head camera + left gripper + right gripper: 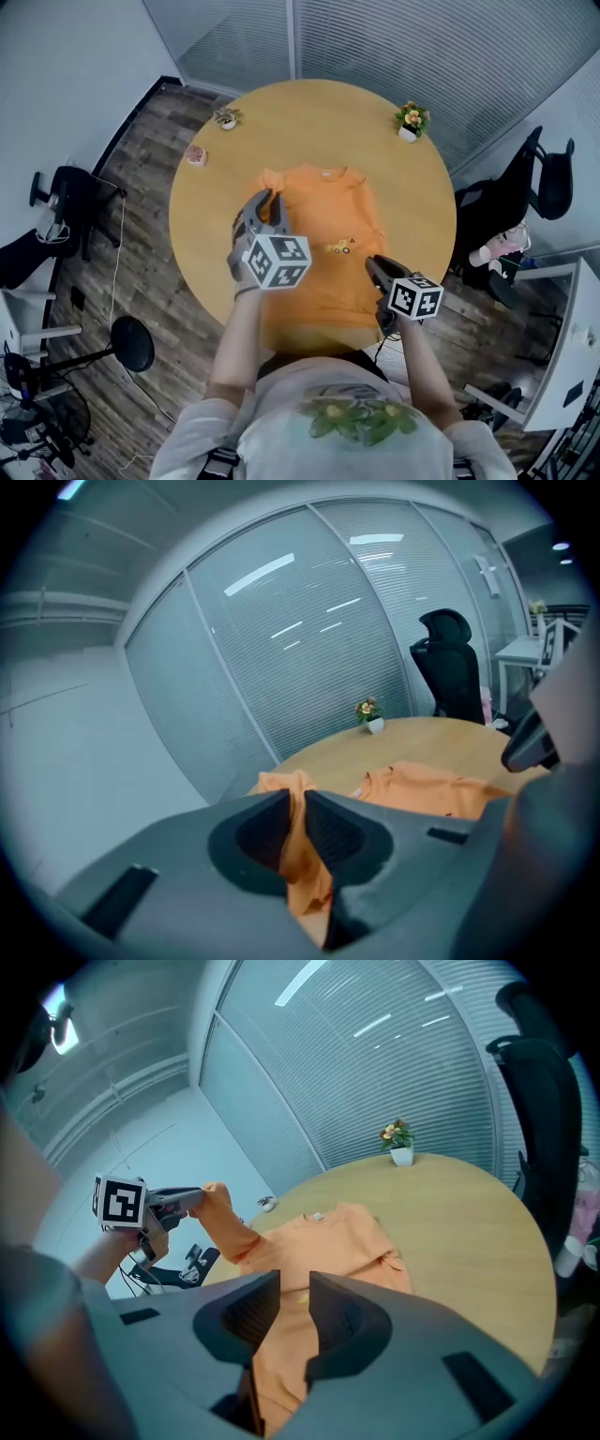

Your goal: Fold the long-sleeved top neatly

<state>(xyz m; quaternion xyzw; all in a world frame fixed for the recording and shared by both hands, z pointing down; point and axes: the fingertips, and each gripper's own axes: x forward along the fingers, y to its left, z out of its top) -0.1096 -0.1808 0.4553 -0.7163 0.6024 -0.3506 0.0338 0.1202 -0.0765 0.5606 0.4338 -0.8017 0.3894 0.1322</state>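
An orange long-sleeved top (323, 230) lies front up on the round wooden table (216, 187), collar at the far side. My left gripper (269, 201) is shut on the top's left sleeve and holds it lifted above the body of the top; orange cloth (302, 855) runs between the jaws of my left gripper (297, 803). In the right gripper view the raised sleeve (225, 1222) hangs from the left gripper (192, 1196). My right gripper (375, 266) is at the top's lower right edge, with cloth (281, 1354) pinched between the jaws of the right gripper (293, 1288).
A flower pot (411, 120) stands at the table's far right rim. A small plant (226, 118) and a pink object (196, 156) sit at the far left. A black office chair (525, 192) stands right of the table. A glass wall with blinds runs behind it.
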